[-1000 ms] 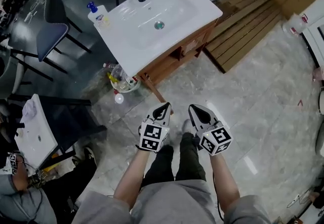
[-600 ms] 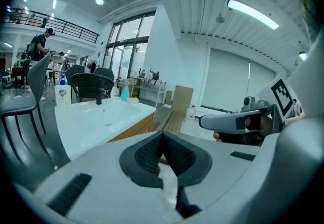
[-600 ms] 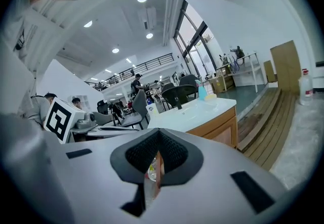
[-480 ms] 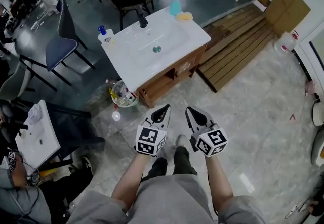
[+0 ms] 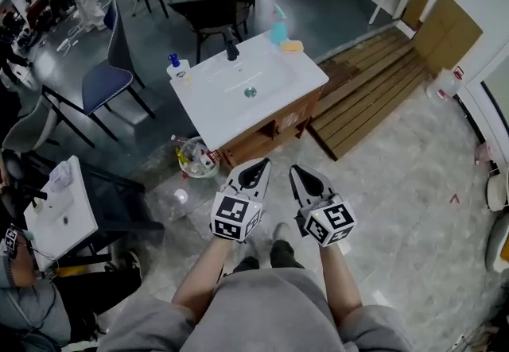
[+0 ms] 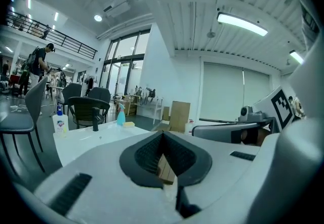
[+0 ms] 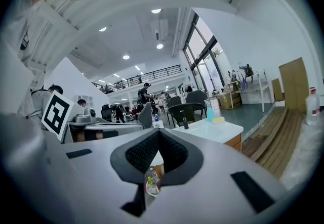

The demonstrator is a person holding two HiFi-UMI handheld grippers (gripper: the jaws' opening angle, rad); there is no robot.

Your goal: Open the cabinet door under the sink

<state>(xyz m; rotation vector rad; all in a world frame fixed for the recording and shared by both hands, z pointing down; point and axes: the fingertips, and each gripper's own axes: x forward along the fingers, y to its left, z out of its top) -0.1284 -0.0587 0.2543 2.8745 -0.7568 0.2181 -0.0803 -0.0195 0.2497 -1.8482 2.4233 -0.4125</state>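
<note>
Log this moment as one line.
stage: pre-contact | left gripper: shut, empty | right gripper: shut, empty | cabinet: untouched, ahead of both

top: grey, short sleeves
trousers: dark
left gripper: pale grey shell, black jaw pads
right gripper: identical build
marker cubes: black-and-white squares — one per gripper

Sink: white rectangular top with a shallow basin, a round drain near its middle and a black faucet at the far edge. It sits level on a brown wooden cabinet that stands on the grey tiled floor, turned at an angle. The cabinet's front is seen steeply from above. Whether its door is shut or ajar cannot be told.
</note>
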